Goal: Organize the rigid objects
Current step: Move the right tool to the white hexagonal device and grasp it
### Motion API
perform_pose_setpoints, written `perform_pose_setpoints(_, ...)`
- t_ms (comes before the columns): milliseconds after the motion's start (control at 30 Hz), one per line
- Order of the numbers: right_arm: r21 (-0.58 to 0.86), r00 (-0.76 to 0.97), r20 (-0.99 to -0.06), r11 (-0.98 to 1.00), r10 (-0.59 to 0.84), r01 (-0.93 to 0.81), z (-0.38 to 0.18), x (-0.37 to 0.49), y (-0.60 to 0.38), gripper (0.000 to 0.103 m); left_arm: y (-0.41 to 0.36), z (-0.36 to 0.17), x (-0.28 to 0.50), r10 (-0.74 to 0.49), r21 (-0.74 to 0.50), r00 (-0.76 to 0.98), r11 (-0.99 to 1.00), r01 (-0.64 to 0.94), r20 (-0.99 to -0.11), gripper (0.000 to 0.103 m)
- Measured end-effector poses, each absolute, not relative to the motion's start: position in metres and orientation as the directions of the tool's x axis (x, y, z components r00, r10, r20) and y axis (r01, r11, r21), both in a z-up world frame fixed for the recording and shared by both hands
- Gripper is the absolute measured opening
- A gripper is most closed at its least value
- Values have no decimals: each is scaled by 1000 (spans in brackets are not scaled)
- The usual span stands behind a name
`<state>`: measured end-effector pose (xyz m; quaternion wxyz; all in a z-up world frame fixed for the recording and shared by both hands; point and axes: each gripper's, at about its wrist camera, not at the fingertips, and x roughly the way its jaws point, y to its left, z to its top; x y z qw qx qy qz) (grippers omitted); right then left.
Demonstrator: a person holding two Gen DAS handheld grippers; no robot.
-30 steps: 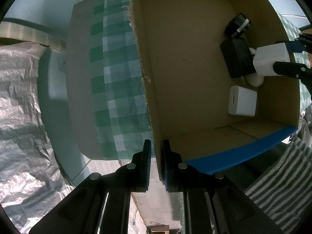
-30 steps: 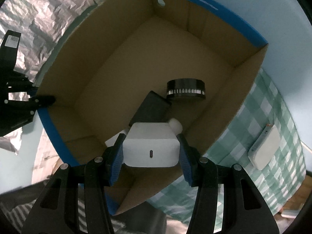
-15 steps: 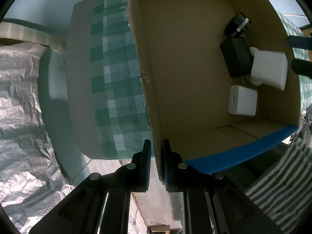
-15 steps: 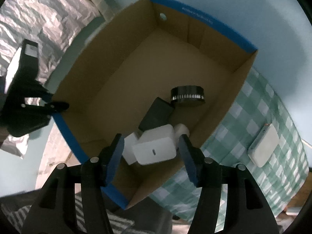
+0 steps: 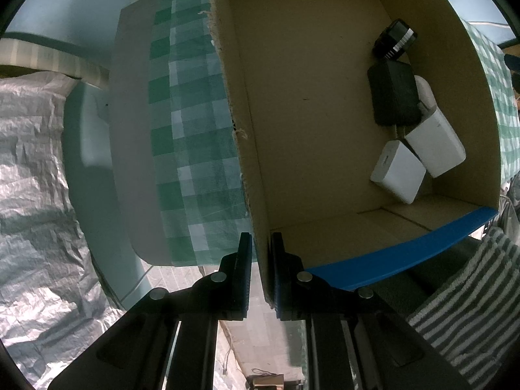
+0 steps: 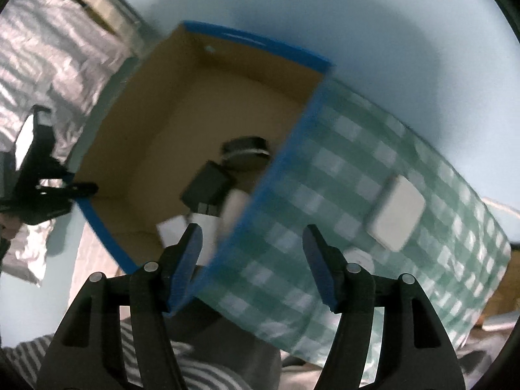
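An open cardboard box (image 5: 312, 104) with blue edges stands on a green checked cloth (image 5: 191, 136). My left gripper (image 5: 260, 253) is shut on the box's side wall near its corner. Inside the box lie a white block (image 5: 435, 146), a second white box (image 5: 398, 170), a black adapter (image 5: 393, 92) and a black round part (image 5: 395, 40). My right gripper (image 6: 252, 248) is open and empty, above the box's blue rim (image 6: 276, 169). A flat white device (image 6: 395, 217) lies on the cloth to the right of the box.
Crinkled silver sheeting (image 5: 35, 169) lies to the left. A grey striped towel (image 5: 468, 289) is at the lower right of the left wrist view. A pale blue wall (image 6: 357, 26) stands behind the table.
My right gripper opened and let go of the white block, which now lies in the box beside the other white box. The right gripper then pulled back out of the box, toward the right.
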<state>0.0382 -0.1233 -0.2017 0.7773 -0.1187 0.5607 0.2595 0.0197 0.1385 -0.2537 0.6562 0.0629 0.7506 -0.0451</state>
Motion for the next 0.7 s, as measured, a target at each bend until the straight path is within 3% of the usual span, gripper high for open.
perform_pose_setpoints(500, 89, 167, -974, 935, 155, -344, -264, 65, -214, 66, 137, -255, 20, 36, 15, -135, 988, 153, -990, 11)
perform_pose_setpoints(700, 148, 111, -977, 957, 180, -251, -294, 73, -233, 67, 137, -254, 21, 37, 16, -136, 988, 153, -990, 11)
